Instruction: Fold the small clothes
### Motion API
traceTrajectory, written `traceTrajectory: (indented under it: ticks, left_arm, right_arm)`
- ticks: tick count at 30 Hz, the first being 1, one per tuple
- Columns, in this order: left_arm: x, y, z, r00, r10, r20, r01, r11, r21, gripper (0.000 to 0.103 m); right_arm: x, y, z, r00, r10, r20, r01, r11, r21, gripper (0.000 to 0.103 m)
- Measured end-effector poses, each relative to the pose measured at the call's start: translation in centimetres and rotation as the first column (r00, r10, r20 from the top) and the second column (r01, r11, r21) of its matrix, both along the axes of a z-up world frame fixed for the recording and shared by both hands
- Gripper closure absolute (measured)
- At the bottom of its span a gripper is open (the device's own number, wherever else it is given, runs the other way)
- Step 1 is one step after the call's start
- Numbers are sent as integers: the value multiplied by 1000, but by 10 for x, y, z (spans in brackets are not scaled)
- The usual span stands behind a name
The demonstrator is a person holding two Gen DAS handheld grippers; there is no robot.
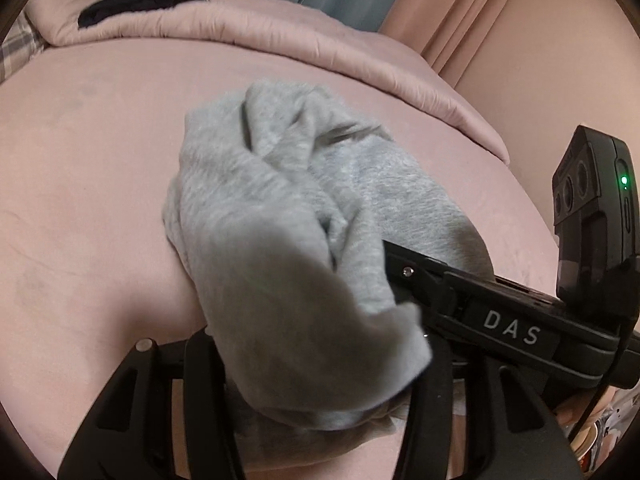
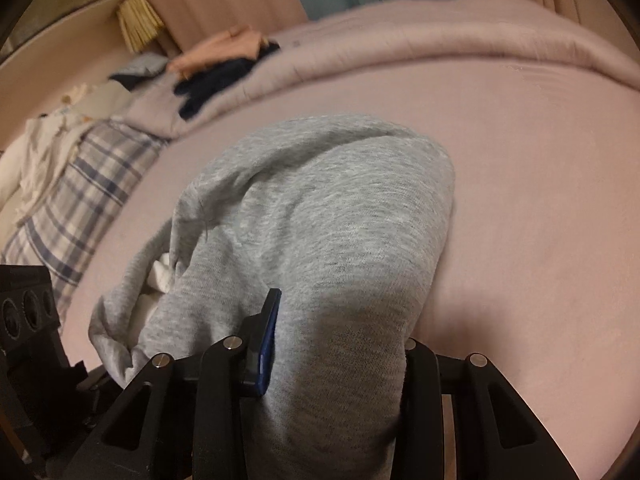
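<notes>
Left wrist view: 1 grey garment (image 1: 288,216), bunched & creased, lies mid-bed on the pink sheet (image 1: 80,184); its near end is lifted off the sheet and drapes over the left claw (image 1: 316,392). Cloth sits between that claw's 2 black fingers and hides both tips, so can't tell if the pads press it or how wide they stand. From the right, the right claw (image 1: 390,258) reaches in along the garment's near-right edge; 1 finger visible there, tip buried in the fabric.

Right wrist view: same garment (image 2: 320,216) fills the centre, near end rising up between the right claw's (image 2: 336,364) 2 fingers. 1 blue pad (image 2: 269,344) on the left finger lies flat against the cloth; right finger touches the cloth's other side. Looks clamped on the fabric, jaws part-way in. A bit of white lining (image 2: 162,276) shows at the garment's left fold.

Far side: 1 rolled pink duvet (image 2: 480,36) across the bed. On it, far left, 1 dark navy item (image 2: 212,80) & 1 peach item (image 2: 220,50) piled together. Left edge: 1 plaid cloth (image 2: 80,184), 1 white cloth (image 2: 36,152). Behind: curtains (image 1: 460,8), pink w/ teal.
</notes>
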State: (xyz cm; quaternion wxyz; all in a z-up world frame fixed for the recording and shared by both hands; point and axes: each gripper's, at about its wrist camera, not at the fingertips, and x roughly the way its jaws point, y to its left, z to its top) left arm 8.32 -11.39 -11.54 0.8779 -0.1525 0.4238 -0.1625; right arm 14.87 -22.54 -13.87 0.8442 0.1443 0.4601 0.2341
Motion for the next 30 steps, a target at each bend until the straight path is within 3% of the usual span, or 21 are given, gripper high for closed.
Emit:
traceTrajectory:
  ticks: [3,8,11,16,19,24,30]
  left_arm:
    - [9,5,-4,998,13,-57,-15,999,-35,45]
    - [16,11,0,997,26,-76,-26,1000,-3,35]
    - [12,14,7,996,40,-82,-38,999,25,30]
    - [-1,21,35,998,62,-8,-61,994,88,11]
    - [-15,31,56,995,88,47,-92,992,82,0]
    - [-36,46,83,986,134,101,-141,988,64,0]
    - [-59,49,102,975,163,151,-174,983,64,0]
  right_arm:
    - [1,-6,-1,999,-9,-38,10,1000,27,64]
    - [-2,-7,0,998,-25,-62,28,998,50,62]
    - [-4,-5,2,997,-36,-69,39,998,43,55]
    - [-9,-13,12,996,-77,-51,78,997,19,44]
    - [-15,-21,24,993,-114,-17,114,993,9,29]
    - [-34,-37,54,982,-168,89,169,986,-4,15]
    - [-53,-40,81,968,-186,169,189,982,1,9]
